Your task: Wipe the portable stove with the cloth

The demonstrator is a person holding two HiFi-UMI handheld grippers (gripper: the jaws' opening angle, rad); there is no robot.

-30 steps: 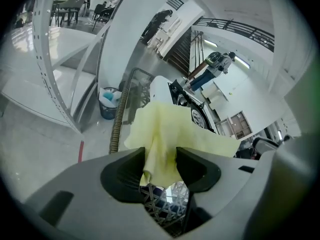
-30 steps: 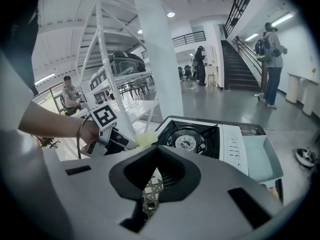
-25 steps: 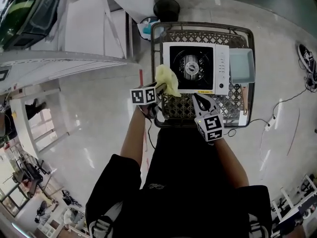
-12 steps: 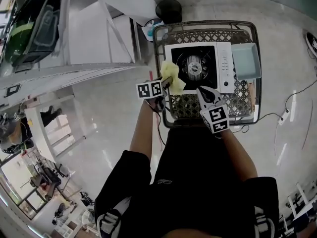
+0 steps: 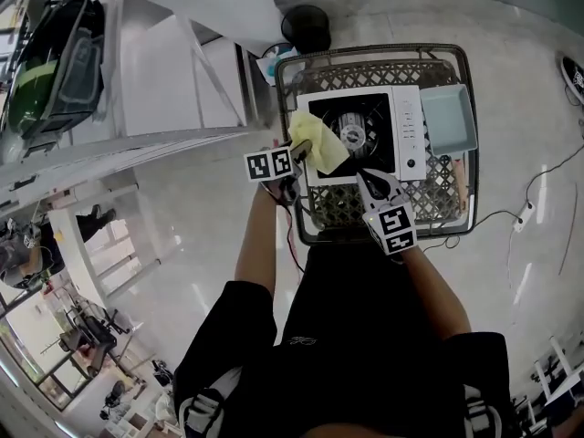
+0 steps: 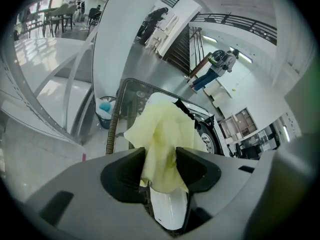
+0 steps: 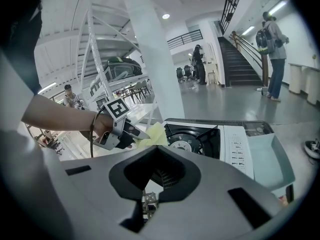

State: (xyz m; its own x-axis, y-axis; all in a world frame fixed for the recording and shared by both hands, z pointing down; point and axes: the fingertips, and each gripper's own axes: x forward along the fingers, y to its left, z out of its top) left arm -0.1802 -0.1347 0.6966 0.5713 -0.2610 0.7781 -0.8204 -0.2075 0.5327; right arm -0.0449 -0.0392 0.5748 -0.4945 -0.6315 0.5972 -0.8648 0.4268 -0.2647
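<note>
The white portable stove [image 5: 406, 135] with its black burner well sits on top of a wire lattice cart [image 5: 379, 62]. My left gripper [image 5: 297, 151] is shut on a yellow cloth [image 5: 318, 144], which lies over the stove's left side beside the burner. In the left gripper view the cloth [image 6: 162, 139] bunches between the jaws and hides most of the stove [image 6: 207, 136]. My right gripper [image 5: 363, 179] is shut and holds nothing; it hovers by the stove's near edge. The right gripper view shows the stove [image 7: 235, 141], the cloth [image 7: 156, 132] and the left gripper [image 7: 131, 130].
A light blue tray [image 5: 447, 119] lies on the cart to the right of the stove. A black round bin [image 5: 306, 16] and a blue-lined bucket [image 5: 271, 55] stand behind the cart. White shelving [image 5: 137, 71] runs along the left. Cables [image 5: 525, 213] trail on the floor at right.
My left gripper has carried the cloth rightward from the stove's left edge onto its top near the burner. The right gripper has barely shifted.
</note>
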